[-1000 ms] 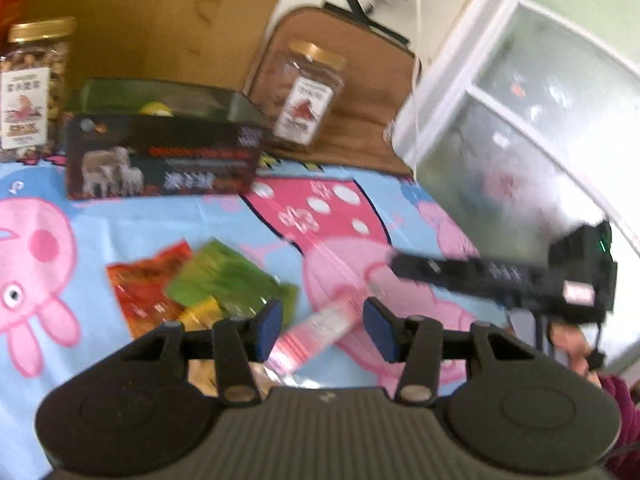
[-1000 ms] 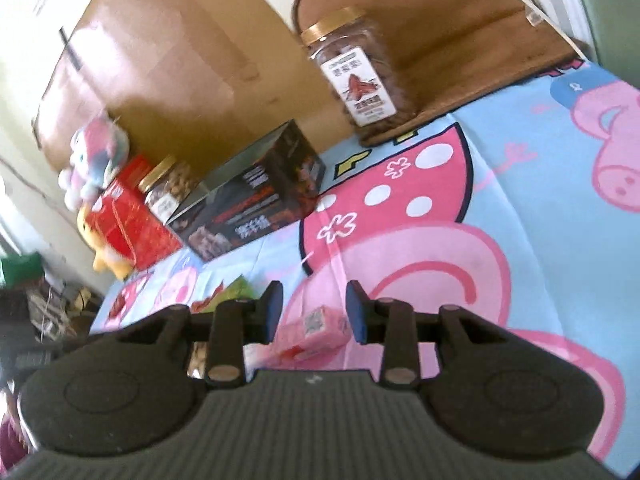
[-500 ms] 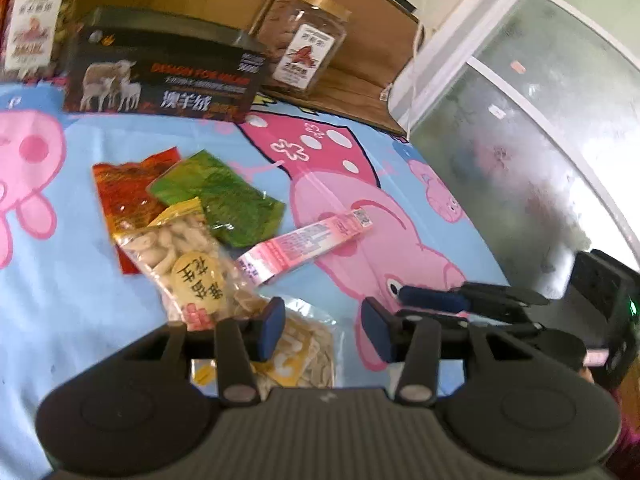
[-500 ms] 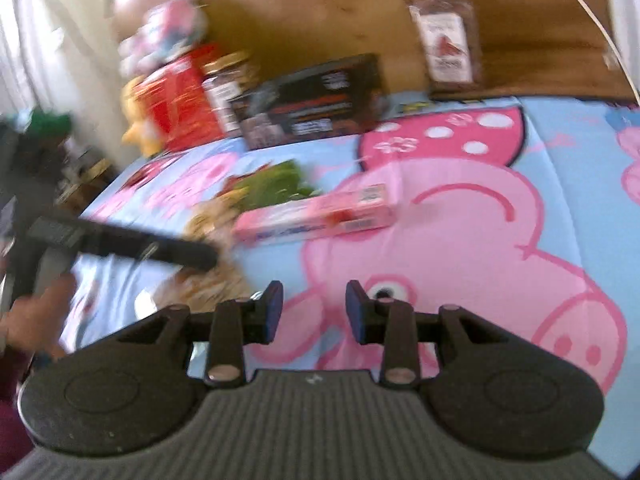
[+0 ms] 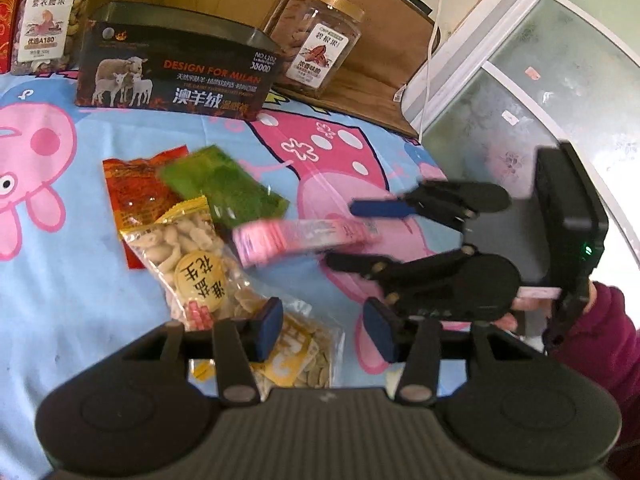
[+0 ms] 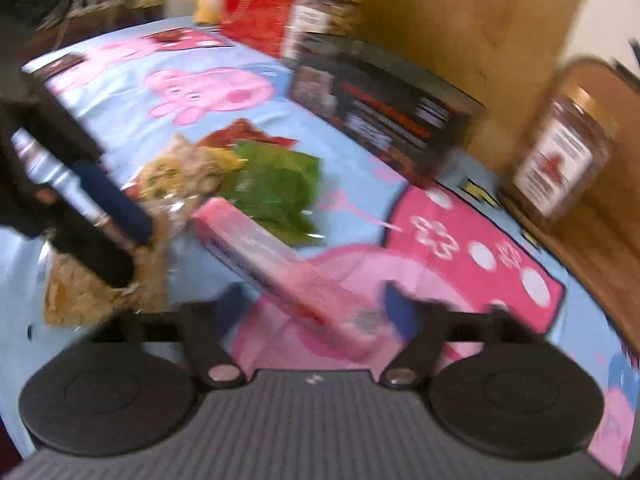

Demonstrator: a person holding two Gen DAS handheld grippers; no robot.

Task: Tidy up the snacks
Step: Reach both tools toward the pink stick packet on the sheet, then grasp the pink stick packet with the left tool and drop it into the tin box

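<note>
A long pink snack box (image 5: 296,236) lies on the cartoon cloth. My right gripper (image 5: 344,232) is open with its jaws on either side of the box's right end; in its own blurred view the box (image 6: 288,268) runs between the fingers (image 6: 316,308). My left gripper (image 5: 322,334) is open and empty above a bag of seeds (image 5: 296,364). A peanut bag (image 5: 192,260), a green packet (image 5: 224,188) and a red packet (image 5: 136,192) lie in a pile left of the box.
A black open box (image 5: 176,76) stands at the back, with a nut jar (image 5: 48,20) to its left and another jar (image 5: 324,44) on a brown board at its right. A red carton (image 6: 260,4) and a plush toy stand at the far back. A window is at the right.
My right gripper has swung in from the right and now has its open jaws around the end of the pink box. The left gripper has barely moved.
</note>
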